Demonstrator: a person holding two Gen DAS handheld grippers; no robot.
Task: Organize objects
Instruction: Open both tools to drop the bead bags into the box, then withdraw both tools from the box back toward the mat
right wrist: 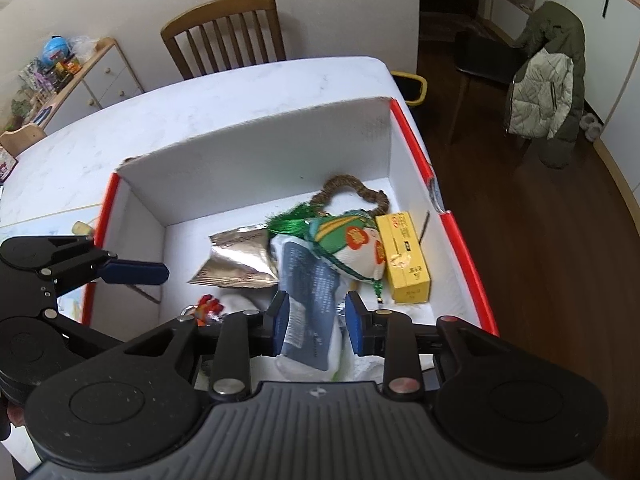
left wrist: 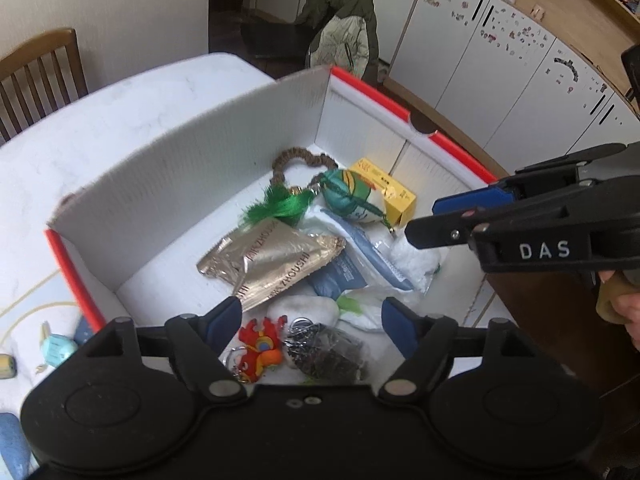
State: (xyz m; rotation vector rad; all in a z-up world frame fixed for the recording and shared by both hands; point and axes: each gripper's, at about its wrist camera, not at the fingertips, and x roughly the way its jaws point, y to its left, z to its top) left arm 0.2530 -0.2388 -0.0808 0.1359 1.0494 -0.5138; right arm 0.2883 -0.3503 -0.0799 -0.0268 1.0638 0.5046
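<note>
Hovering over the box (left wrist: 224, 128), left gripper (left wrist: 312, 312) had fingers apart, empty, above the red toy (left wrist: 260, 346) near the box's near wall, probably lining up a pick. Right wrist view: right gripper (right wrist: 316, 320) fingers stood apart, straddling the blue packet (right wrist: 308, 292) mid-box; contact unclear, yellow carton (right wrist: 404, 256) beside it.

Our two grippers, left (left wrist: 312, 318) and right (right wrist: 316, 320), are black plastic with blue finger pads (right wrist: 280, 322), silver pivot screws, round knuckle housings and white "DAS" lettering.
</note>
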